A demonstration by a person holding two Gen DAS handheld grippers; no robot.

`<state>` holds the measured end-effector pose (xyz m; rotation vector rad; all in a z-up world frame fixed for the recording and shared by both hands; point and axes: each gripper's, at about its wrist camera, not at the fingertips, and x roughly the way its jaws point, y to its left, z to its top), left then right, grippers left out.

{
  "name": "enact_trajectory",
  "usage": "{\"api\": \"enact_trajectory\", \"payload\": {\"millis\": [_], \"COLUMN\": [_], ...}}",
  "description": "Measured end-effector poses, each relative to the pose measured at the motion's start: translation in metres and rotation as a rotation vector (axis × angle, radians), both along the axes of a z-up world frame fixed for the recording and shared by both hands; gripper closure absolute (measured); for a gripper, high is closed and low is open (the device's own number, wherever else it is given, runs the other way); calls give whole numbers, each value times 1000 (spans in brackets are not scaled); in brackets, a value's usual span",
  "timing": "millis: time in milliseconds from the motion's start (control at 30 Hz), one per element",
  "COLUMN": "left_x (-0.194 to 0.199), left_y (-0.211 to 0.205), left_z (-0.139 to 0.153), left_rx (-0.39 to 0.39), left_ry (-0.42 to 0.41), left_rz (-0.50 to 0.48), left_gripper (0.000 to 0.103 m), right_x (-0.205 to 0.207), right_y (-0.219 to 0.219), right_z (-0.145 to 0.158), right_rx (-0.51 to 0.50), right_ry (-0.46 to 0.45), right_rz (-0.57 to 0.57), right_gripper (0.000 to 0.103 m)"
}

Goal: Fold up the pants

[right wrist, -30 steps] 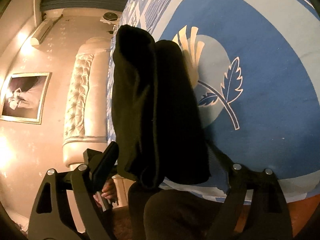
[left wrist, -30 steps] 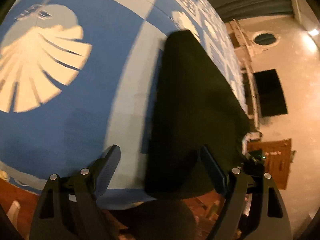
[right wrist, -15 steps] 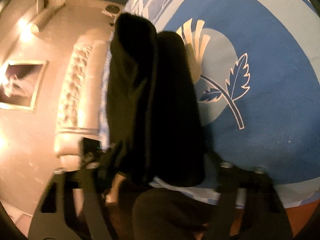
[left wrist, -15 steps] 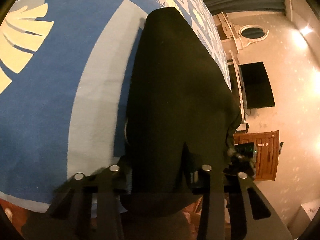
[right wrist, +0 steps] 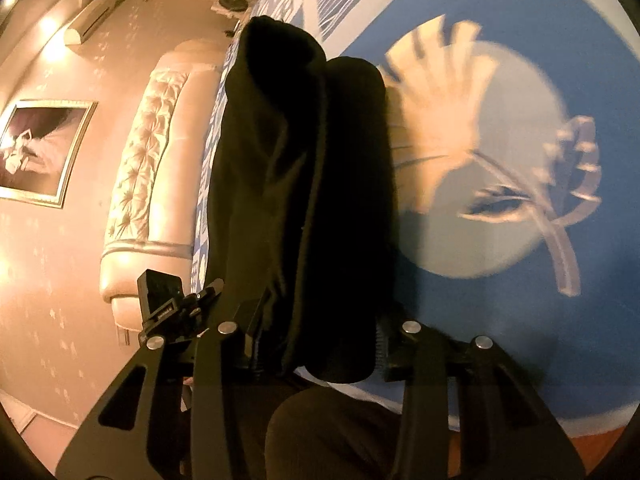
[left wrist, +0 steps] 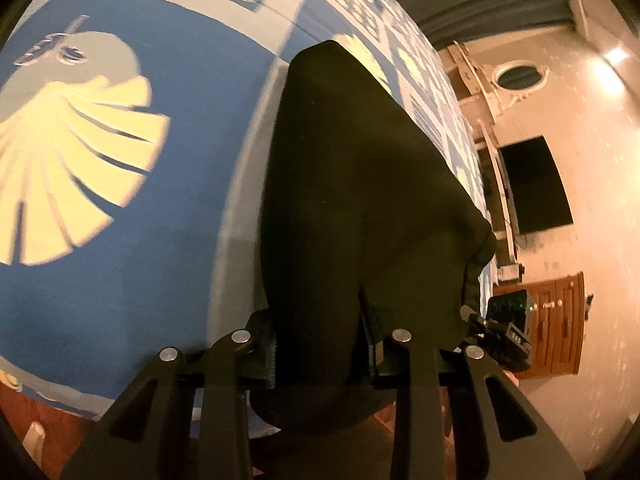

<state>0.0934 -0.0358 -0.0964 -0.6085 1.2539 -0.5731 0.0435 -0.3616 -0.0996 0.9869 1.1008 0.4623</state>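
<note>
The black pants point(left wrist: 360, 200) lie folded in a long thick strip on the blue patterned bedspread point(left wrist: 120, 240). My left gripper point(left wrist: 320, 354) is shut on the near end of the pants, with the cloth bunched between its fingers. In the right wrist view the pants point(right wrist: 304, 184) show as stacked layers running away from me. My right gripper point(right wrist: 316, 344) is shut on their near end. The fingertips of both grippers are hidden by the cloth.
The bedspread point(right wrist: 540, 80) has pale leaf and fan motifs. A padded headboard point(right wrist: 148, 184) and a framed picture point(right wrist: 36, 148) are at the left of the right view. A dark screen point(left wrist: 536, 184) and a wooden cabinet point(left wrist: 556, 324) stand past the bed's edge.
Both grippers went from open around the near end of the pants to shut on it. Both views have shifted slightly and the bedspread is blurred with motion.
</note>
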Motion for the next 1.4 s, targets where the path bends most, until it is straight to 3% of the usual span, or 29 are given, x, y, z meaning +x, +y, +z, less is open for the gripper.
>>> {"api": "enact_trajectory", "payload": {"millis": [333,500,567,700,800,900,967,1033,1133,1200,1267,1400], "left_x": [4,3,1,-10,-12,-5,0,-3,-16,-29,-37,-26], "left_y": [51,59,57,63,76,78,82,84,91,106,122,147], "left_z": [1,-1,3,19,25,25,23,22,20,21,24,30], "left_rx": [1,-23,-15,-15,-49,-44,-117,-205,-187,-227,-245,-211], "left_ry": [19,30,-3,-98,-128,-155,-154,-151,-167,-173,-188,-213], "left_rz": [109,109,64,-1,-23,-53,-77,-116,-187,-209,-196,-72], "left_gripper": [72,71,69,64,60,57,53,38,37,37,36,35], "right_x": [36,35,33,30,34,47,56,66,83,94,103,113], "right_y": [40,41,41,33,18,3,-3,-3,3,10,16,15], "right_z": [-6,-7,-2,16,23,15,8,6,5,4,5,4], "right_rx": [14,22,3,-38,-41,-25,13,35,44,42,27,53], "right_ry": [-6,-4,-5,-50,-84,-68,-65,-78,-85,-87,-88,-94], "right_rz": [89,87,105,92,54,-3,-35,-55,-32,-1,16,-11], "right_gripper": [64,62,56,24,13,13,13,13,13,13,13,12]}}
